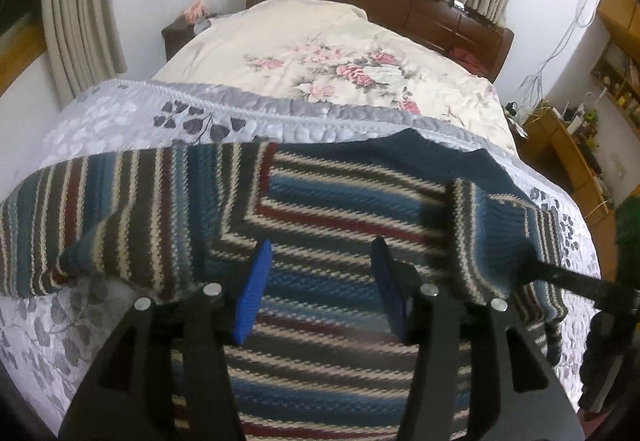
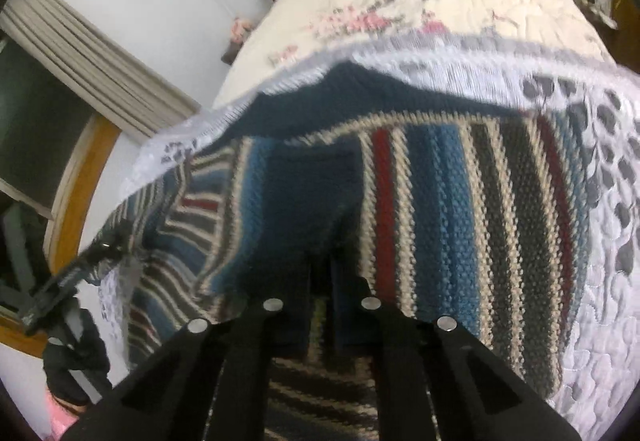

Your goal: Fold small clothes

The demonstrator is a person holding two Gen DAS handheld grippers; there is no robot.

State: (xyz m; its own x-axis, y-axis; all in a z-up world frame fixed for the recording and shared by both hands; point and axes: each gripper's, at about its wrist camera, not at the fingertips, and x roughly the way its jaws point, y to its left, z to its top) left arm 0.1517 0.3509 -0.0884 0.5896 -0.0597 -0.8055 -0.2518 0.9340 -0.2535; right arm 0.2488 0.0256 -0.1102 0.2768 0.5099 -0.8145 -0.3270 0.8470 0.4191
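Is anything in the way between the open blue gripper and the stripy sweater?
No. The left gripper hangs open right over the striped sweater, with nothing visible between them.

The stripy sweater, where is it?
The stripy sweater lies spread on the grey leafy bedspread, under the left gripper, below the flowery quilt.

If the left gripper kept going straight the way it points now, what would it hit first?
Most likely the striped knitted sweater spread on the bed: the open left gripper points down onto its body panel, though depth is unclear.
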